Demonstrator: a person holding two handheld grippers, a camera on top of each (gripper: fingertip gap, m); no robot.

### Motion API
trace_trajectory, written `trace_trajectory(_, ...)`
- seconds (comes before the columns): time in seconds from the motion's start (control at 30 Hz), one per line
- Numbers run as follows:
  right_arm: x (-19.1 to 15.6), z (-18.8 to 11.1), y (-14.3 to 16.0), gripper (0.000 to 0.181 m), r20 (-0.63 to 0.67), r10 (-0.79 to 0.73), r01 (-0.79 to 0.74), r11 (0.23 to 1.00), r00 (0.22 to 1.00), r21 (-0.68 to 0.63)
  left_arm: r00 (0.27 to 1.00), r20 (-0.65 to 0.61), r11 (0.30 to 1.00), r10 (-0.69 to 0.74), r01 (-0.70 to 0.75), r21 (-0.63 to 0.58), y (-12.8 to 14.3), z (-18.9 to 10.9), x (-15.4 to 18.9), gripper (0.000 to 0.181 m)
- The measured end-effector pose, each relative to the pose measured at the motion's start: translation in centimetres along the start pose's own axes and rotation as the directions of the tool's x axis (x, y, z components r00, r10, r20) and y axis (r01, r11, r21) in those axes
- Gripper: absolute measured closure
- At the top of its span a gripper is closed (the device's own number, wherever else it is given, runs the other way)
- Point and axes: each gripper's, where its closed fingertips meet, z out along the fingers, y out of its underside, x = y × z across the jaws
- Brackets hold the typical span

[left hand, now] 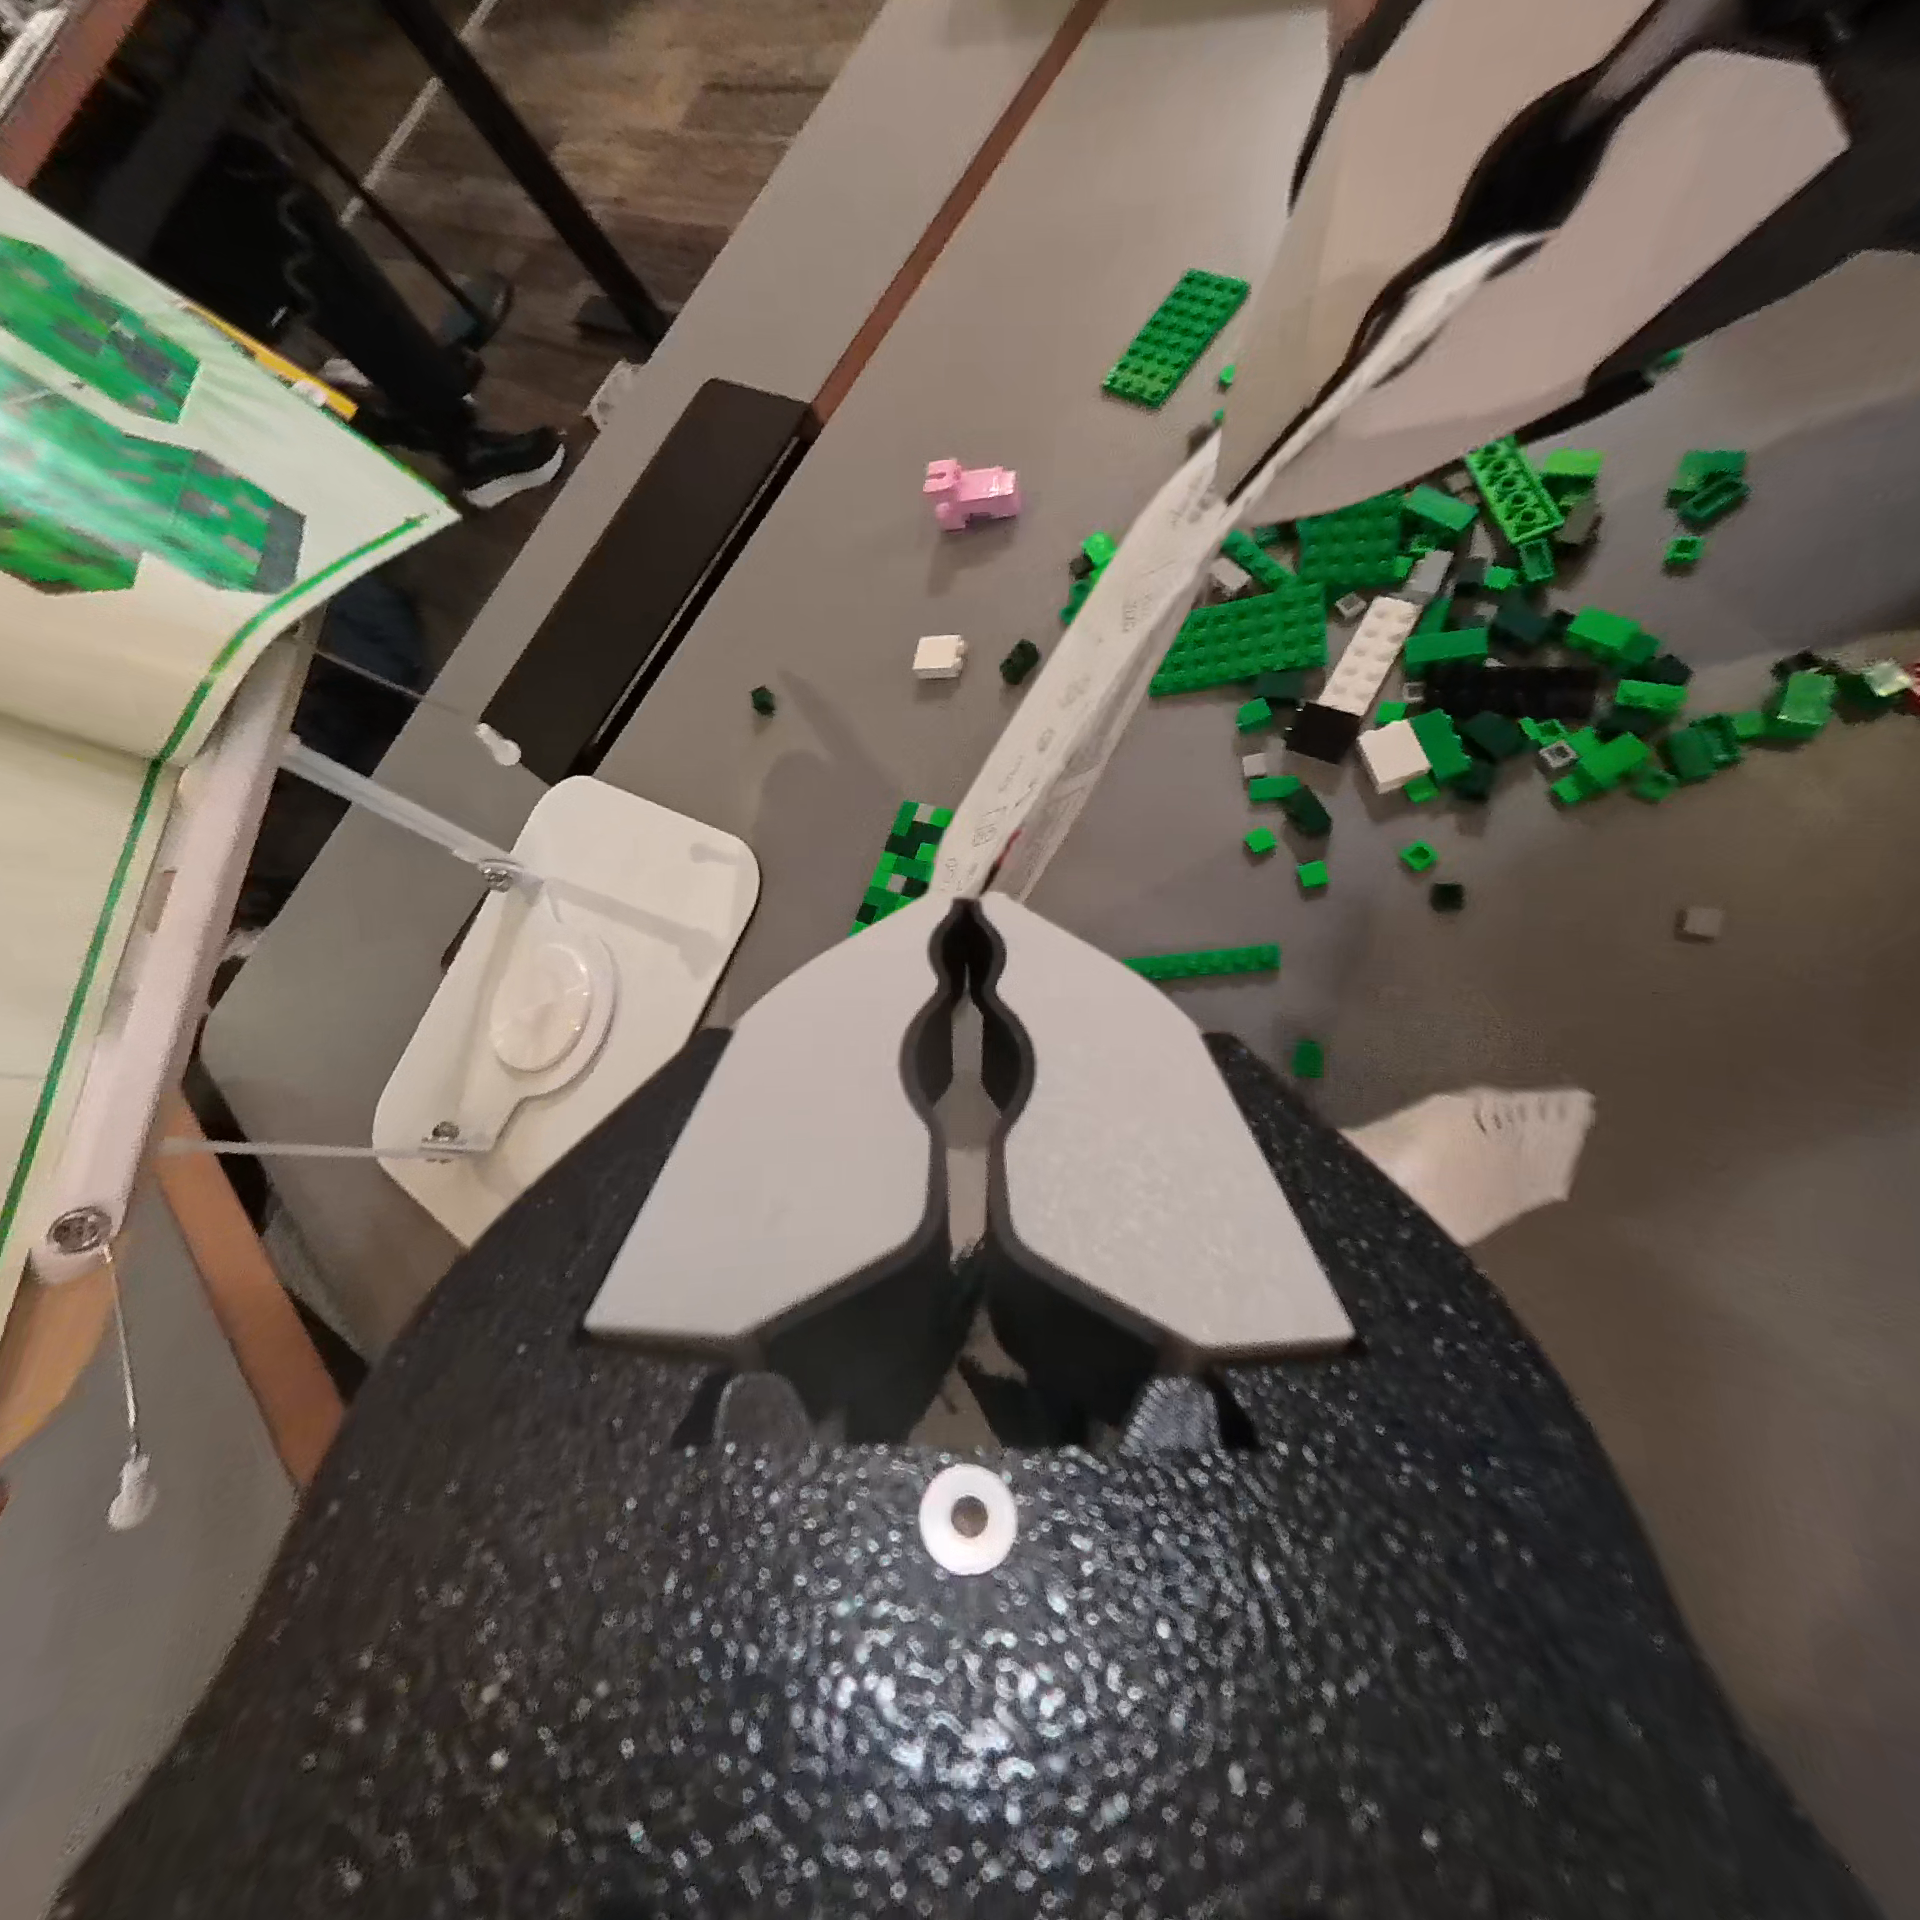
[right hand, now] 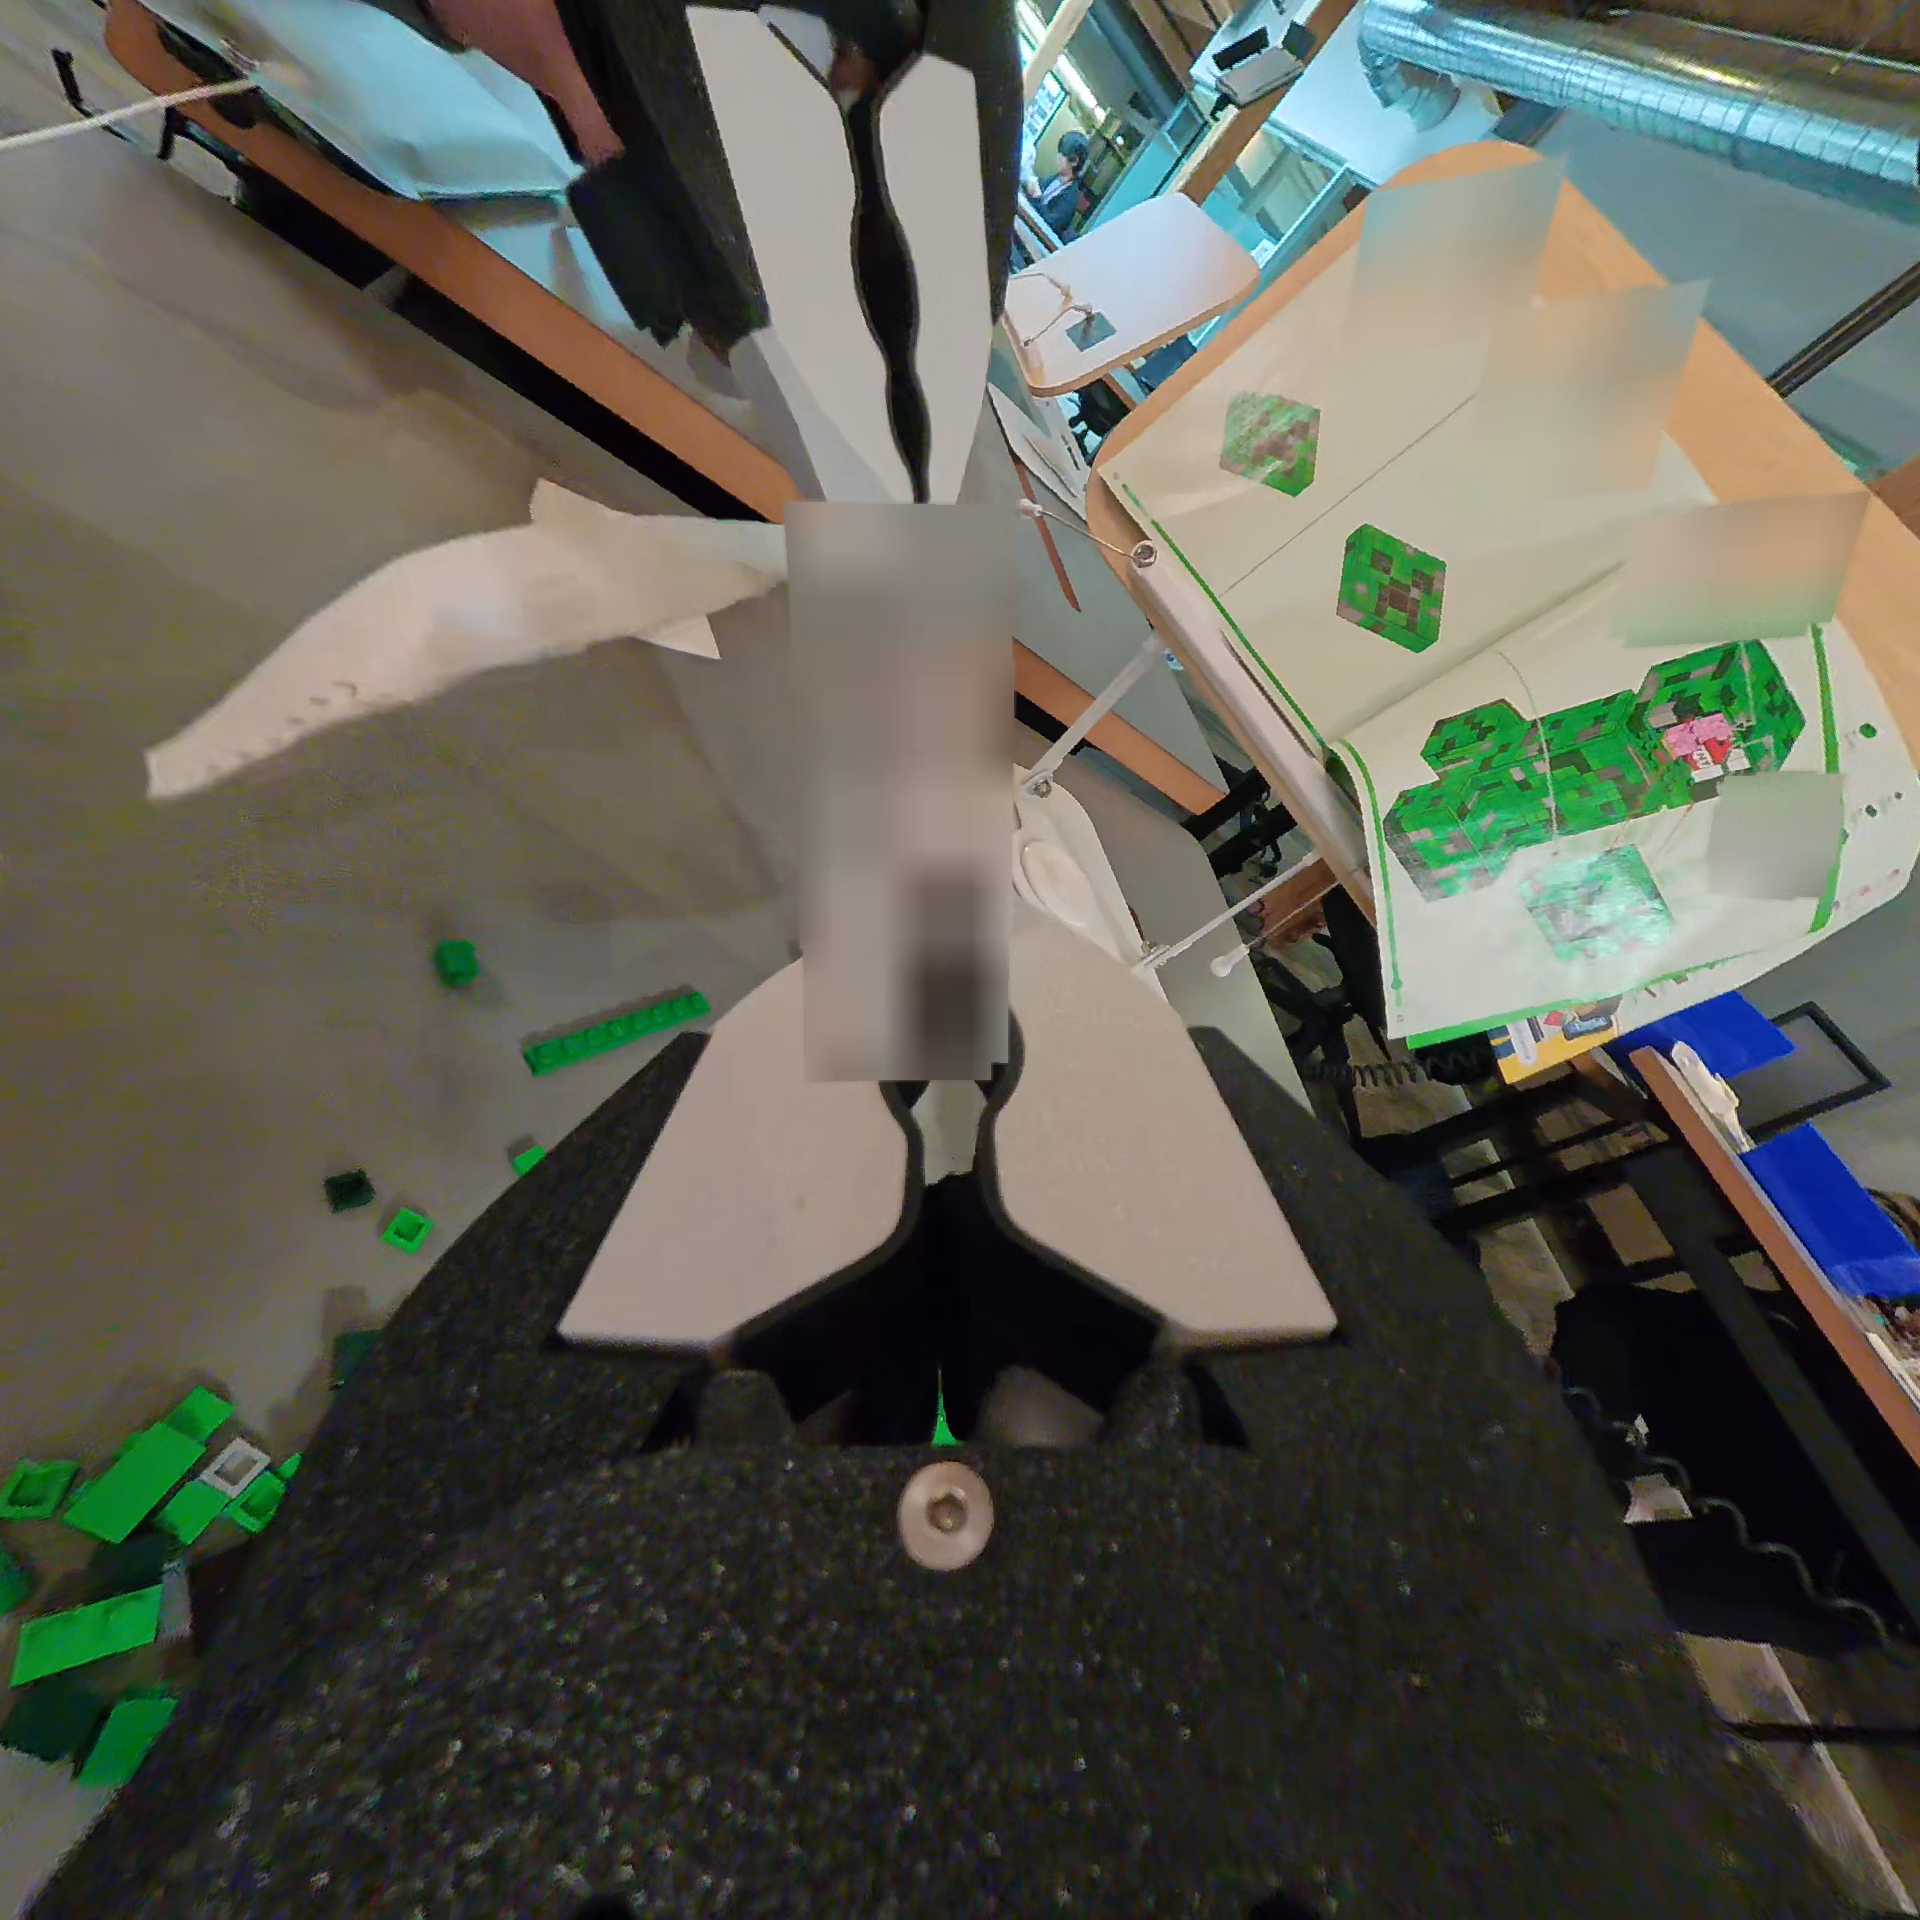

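A white paper bag [left hand: 1081, 665] is stretched taut between my two grippers above a grey table [left hand: 1558, 1039]. My left gripper [left hand: 966, 914] is shut on its lower end. My right gripper [left hand: 1242, 488] comes in from the upper right and is shut on the other end. In the right wrist view my right gripper [right hand: 940, 997] is partly covered by a blur patch. The left gripper [right hand: 920, 494] points towards it from above, and a loose flap of the bag [right hand: 447, 634] hangs to the left.
A pile of green, white and black bricks [left hand: 1455, 644] lies right of the bag. A pink pig figure [left hand: 971, 494], a white brick [left hand: 940, 657] and a green plate [left hand: 1179, 332] lie farther off. An open instruction booklet [left hand: 125, 447] rests on a white stand [left hand: 582, 935] at left. One gripper's finger ends stand about 9 cm off the other's. The right tips stand about 20 cm off the white brick [left hand: 940, 657].
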Motion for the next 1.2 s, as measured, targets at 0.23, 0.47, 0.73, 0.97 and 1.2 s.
trace_trajectory(0.23, 0.1, 0.2, 0.6, 0.181, 0.023, 0.128, -0.127, 0.992, 0.992, -0.027, 0.997, 0.075, 0.996, -0.028, 0.035, -0.085, 0.0, 0.0, 0.3, 0.181)
trace_trajectory(0.47, 0.3, -0.2, 0.7, 0.181, 0.042, 0.121, -0.120, 0.993, 0.992, -0.017, 0.997, 0.057, 0.996, 0.044, -0.048, 0.079, -2.8, -1.6, 0.7, 0.181)
trace_trajectory(0.73, -1.3, -1.8, -1.4, 0.181, 0.211, 0.129, -0.158, 0.979, 0.969, 0.130, 0.961, -0.275, 0.993, -0.026, 0.055, 0.100, -3.2, -3.3, 2.7, 0.141)
trace_trajectory(0.97, -1.4, -3.1, -3.2, 0.181, 0.283, 0.155, -0.228, 0.942, 0.946, 0.247, 0.854, -0.512, 0.991, -0.092, 0.130, 0.040, -2.7, -4.0, 5.2, 0.161)
trace_trajectory(1.2, -1.3, -3.9, -4.0, 0.181, 0.301, 0.156, -0.245, 0.927, 0.941, 0.285, 0.786, -0.608, 0.977, -0.111, 0.197, 0.077, -3.3, -4.6, 5.9, 0.174)
